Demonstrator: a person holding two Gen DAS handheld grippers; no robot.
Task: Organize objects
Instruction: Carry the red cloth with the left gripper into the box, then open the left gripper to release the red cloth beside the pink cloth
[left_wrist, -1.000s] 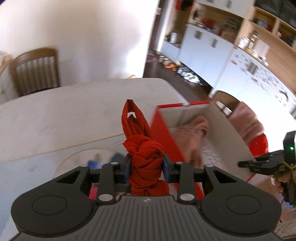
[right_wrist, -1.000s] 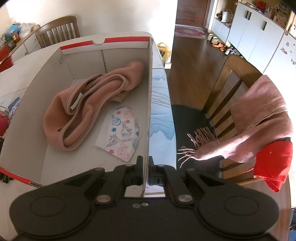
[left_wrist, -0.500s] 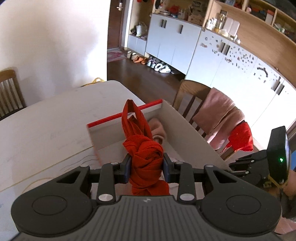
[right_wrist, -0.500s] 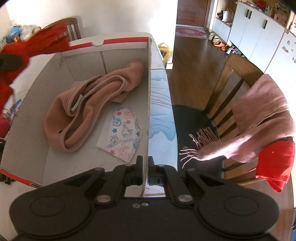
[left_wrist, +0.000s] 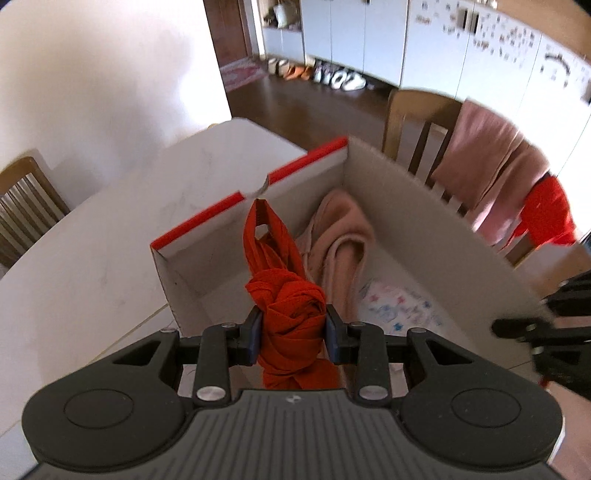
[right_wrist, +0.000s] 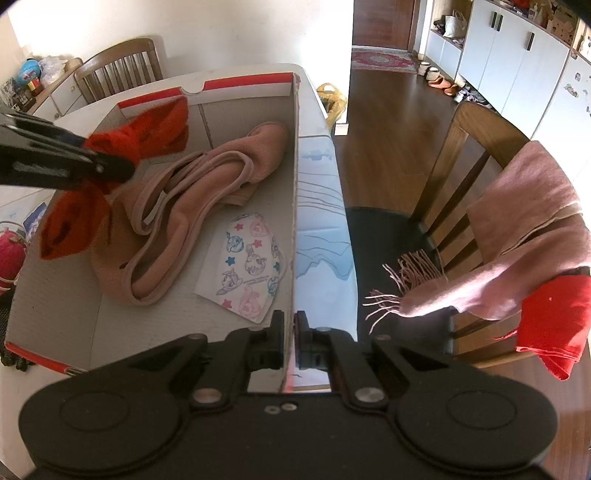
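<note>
A knotted red cloth (left_wrist: 291, 314) is clamped between the left gripper (left_wrist: 293, 328) jaws, held above the open cardboard box (right_wrist: 295, 155) near its far-left corner. The right gripper (right_wrist: 290, 332) pinches the box's right wall. Inside lie a pink garment (right_wrist: 192, 206) and a cartoon-print face mask (right_wrist: 247, 273).
</note>
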